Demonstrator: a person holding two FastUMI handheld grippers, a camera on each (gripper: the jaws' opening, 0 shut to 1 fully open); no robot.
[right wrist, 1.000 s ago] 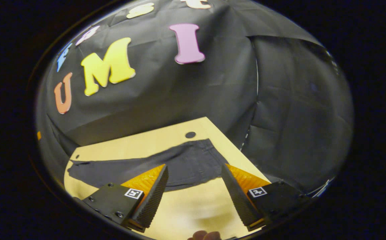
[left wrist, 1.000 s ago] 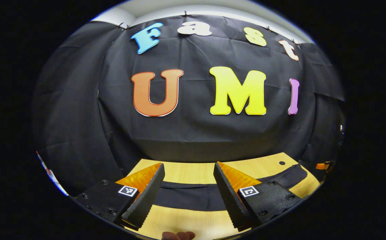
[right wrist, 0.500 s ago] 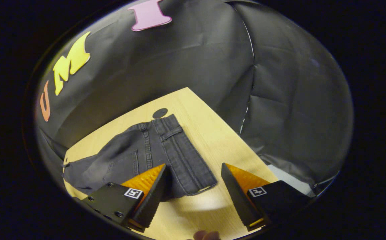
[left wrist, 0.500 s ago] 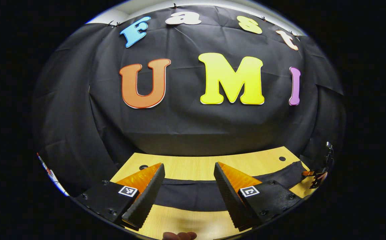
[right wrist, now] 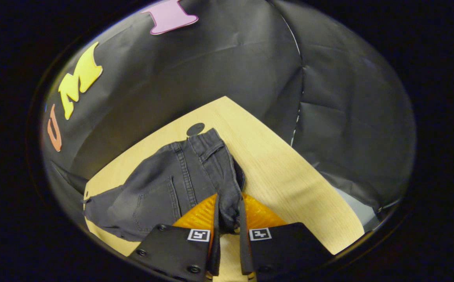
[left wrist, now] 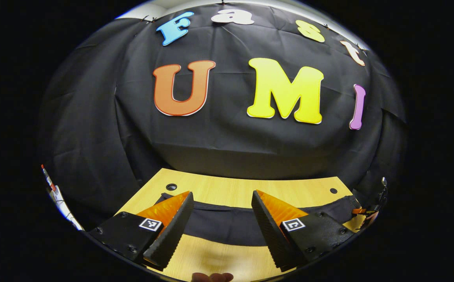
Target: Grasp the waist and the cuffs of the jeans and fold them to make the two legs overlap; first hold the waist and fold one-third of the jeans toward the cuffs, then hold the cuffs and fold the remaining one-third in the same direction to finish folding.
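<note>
Jeans point(right wrist: 160, 188) lie flat on the table point(right wrist: 282, 176); right gripper point(right wrist: 228, 219) pinches the waistband, left gripper point(left wrist: 221, 223) hangs wide open above.

We see dim, warm lighting in both views; the light falls from overhead, so the wooden surface point(left wrist: 231, 192) glows brightest while the cloth wall stays dark and matte; in the left gripper view a soft shadow lies on the surface near its front edge, between the fingers of the left claw point(left wrist: 221, 225); fisheye distortion bows the surface's far edge and bends everything toward the rims, where detail smears; in the right gripper view the dark jeans point(right wrist: 172, 184) read sharply, stitching visible, though the surface's right corner falls off into gloom; we find no strong glare anywhere.
</note>
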